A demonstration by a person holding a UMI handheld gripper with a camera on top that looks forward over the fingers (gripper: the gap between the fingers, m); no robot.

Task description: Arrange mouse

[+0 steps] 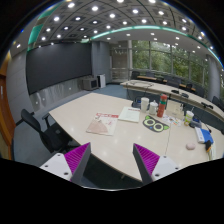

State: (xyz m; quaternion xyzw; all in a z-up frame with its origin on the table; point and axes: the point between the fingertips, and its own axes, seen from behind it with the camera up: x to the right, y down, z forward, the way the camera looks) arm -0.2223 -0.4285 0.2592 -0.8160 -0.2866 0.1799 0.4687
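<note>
My gripper [112,160] is held high over the near edge of a long pale table [90,110]. Its two fingers with magenta pads [78,157] stand wide apart with nothing between them. I cannot make out a mouse for certain. A small pale thing [191,147] lies on the table beyond the right finger, near a blue object [203,134]; it is too small to identify.
On the table beyond the fingers lie pinkish papers [101,125], a white sheet [129,115], a green-ringed item [154,124], a red can [163,103] and a bottle [188,116]. A black office chair [40,130] stands at the table's left side. Windows line the far wall.
</note>
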